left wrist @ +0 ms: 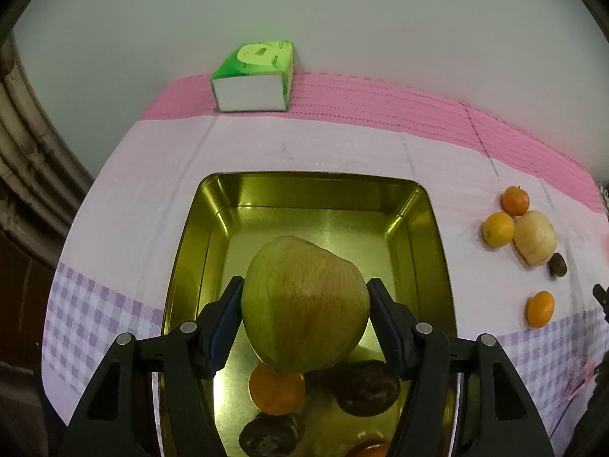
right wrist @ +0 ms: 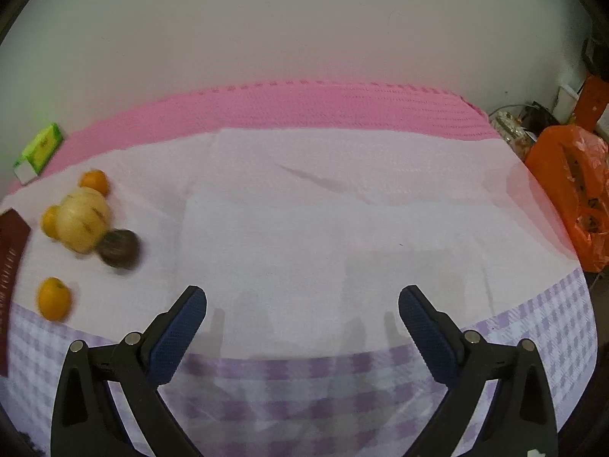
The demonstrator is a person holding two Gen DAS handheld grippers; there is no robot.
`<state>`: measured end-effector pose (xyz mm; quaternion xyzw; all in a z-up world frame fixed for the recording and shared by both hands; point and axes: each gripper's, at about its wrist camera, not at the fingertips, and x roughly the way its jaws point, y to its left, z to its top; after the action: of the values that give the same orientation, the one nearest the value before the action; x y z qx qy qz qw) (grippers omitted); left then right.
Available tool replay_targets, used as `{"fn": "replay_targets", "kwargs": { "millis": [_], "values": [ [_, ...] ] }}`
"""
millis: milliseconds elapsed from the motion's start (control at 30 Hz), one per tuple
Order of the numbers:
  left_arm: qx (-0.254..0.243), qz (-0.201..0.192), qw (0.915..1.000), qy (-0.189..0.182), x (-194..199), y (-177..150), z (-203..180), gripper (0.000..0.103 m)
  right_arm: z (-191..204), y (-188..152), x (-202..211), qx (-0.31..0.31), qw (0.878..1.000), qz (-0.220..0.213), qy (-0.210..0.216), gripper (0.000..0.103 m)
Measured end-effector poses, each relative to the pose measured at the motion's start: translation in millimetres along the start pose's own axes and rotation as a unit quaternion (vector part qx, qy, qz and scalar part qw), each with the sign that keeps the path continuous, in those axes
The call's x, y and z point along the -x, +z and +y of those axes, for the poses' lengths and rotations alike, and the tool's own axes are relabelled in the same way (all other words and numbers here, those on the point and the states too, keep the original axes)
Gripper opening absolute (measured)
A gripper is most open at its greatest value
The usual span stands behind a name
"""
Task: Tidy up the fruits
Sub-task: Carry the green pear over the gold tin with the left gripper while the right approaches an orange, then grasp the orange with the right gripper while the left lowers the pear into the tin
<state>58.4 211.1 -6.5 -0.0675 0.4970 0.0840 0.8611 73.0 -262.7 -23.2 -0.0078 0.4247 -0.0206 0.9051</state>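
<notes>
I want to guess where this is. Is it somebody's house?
Probably a home: a table under a pink-and-checked tablecloth, a green tissue pack by the wall, and a stuffed orange plastic bag beside it.

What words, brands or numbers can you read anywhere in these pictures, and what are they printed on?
None can be read.
Green tissue pack: a pale round emblem on top, its print too small to read.
Dark red object at the table's left edge: a row of light marks, too blurred to read.
Orange plastic bag: dark print, unreadable.
</notes>
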Motion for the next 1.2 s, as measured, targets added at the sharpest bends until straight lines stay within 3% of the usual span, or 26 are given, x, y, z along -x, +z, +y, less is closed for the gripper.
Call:
{"fn": "replay_targets", "kwargs": {
  "millis": [167,467,967,1200],
  "values": [
    [0.003,0.007,1.0000,-0.002,-4.7,-0.7,4.3,0.064,33.0,1.2,20.1,0.003,0.999,-0.011,0.039,0.100],
    [0.009,0.015,0.9998,0.007,-7.0,-2.3,11.1,0.064,115.3,-9.5,32.8,0.077,0.991,-0.002,0.110,0.092],
    [0.014,0.043,0.9987,0.024,-15.7,-7.4,17.1,0.064,181.0,-21.3,6.6,0.137,0.978,0.038,0.152,0.064],
    [0.021,0.049,0.9980,0.035,-15.7,-9.7,20.3,0.064,192.9,-21.8,-2.4,0.141,0.976,0.043,0.159,0.055]
  ]
}}
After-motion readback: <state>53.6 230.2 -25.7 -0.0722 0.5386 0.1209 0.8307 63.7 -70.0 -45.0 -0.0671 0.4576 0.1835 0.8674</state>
